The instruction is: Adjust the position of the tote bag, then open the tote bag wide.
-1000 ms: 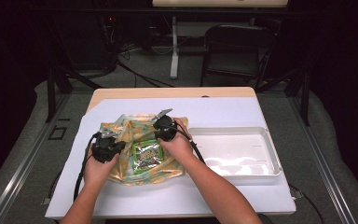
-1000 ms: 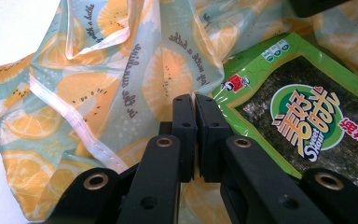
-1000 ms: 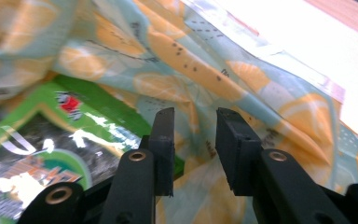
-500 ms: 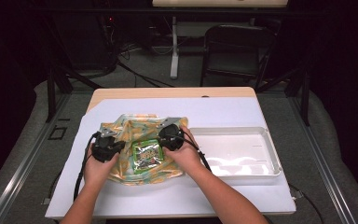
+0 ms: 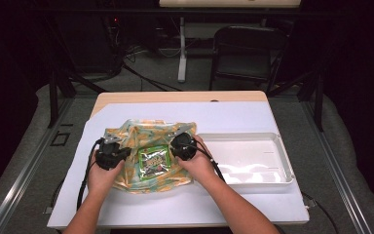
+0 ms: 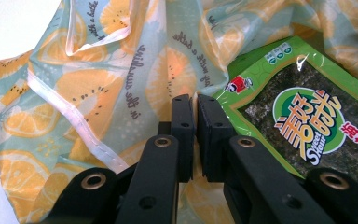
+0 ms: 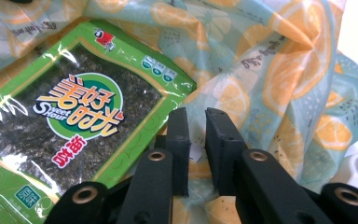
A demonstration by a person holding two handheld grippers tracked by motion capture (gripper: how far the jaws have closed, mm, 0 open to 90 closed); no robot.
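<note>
A cloth bag (image 5: 141,131) printed with orange slices lies crumpled on the white mat. A green seaweed snack packet (image 5: 153,161) rests flat on top of it. My left gripper (image 5: 121,155) sits at the packet's left edge, shut on a fold of the bag (image 6: 121,70), with its tips (image 6: 195,99) just beside the packet (image 6: 303,116). My right gripper (image 5: 176,148) is at the packet's right edge. Its jaws (image 7: 196,113) have just been closing, and a narrow gap remains with bag cloth (image 7: 261,60) between them. The packet (image 7: 74,112) lies to their left.
A shallow white tray (image 5: 277,156) stands on the mat to the right of the bag, close to my right hand. The white mat (image 5: 233,117) covers most of the wooden table. A dark chair (image 5: 243,48) and stands are on the floor beyond the table.
My right gripper has moved down and toward the packet, onto the bag's cloth beside it. The left gripper has stayed where it was.
</note>
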